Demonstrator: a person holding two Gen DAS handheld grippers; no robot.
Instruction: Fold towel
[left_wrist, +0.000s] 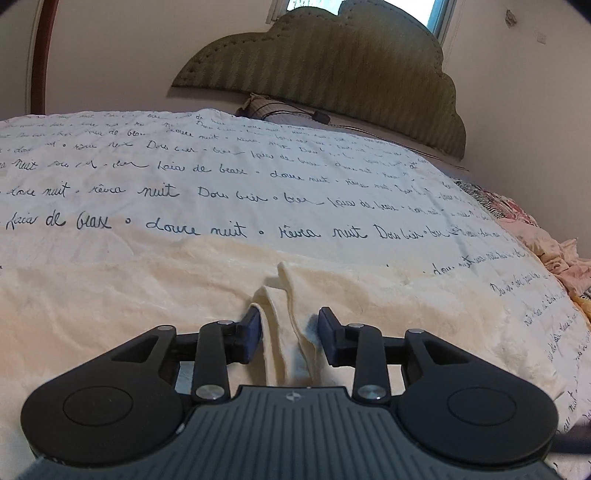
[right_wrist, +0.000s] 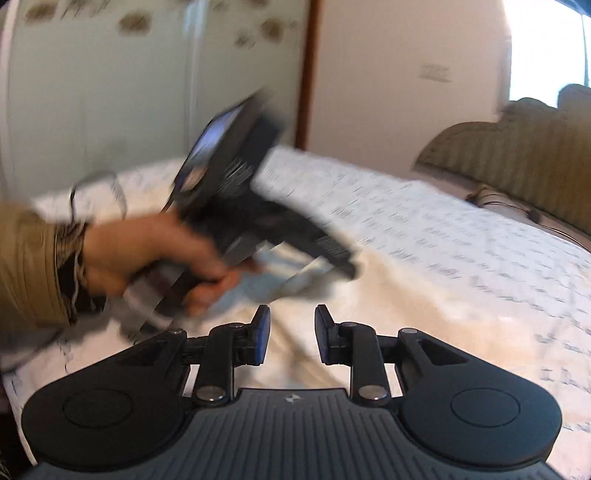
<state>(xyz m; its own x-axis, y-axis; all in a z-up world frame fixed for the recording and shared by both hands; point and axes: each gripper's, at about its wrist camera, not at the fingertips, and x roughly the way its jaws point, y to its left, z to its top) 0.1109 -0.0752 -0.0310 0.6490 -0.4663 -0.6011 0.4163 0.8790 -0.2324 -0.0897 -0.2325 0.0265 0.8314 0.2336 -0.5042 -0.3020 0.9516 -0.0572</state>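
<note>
The cream towel (left_wrist: 110, 302) lies spread on the bed, over a white cover printed with handwriting (left_wrist: 221, 177). A raised fold of the towel (left_wrist: 284, 325) stands between the fingers of my left gripper (left_wrist: 290, 328), which is open; the left pad (left_wrist: 255, 332) touches the cloth. In the blurred right wrist view the towel (right_wrist: 406, 314) lies under both tools. There a hand (right_wrist: 147, 254) holds the left gripper (right_wrist: 340, 266) low over the cloth. My right gripper (right_wrist: 291, 336) hangs open just above the towel, with nothing between its fingers.
A padded green headboard (left_wrist: 332, 70) and a small pillow (left_wrist: 266, 107) stand at the far end of the bed. Crumpled pink bedding (left_wrist: 546, 243) lies at the right edge. A wardrobe door (right_wrist: 110, 92) and a brown sleeve (right_wrist: 29, 266) show on the left.
</note>
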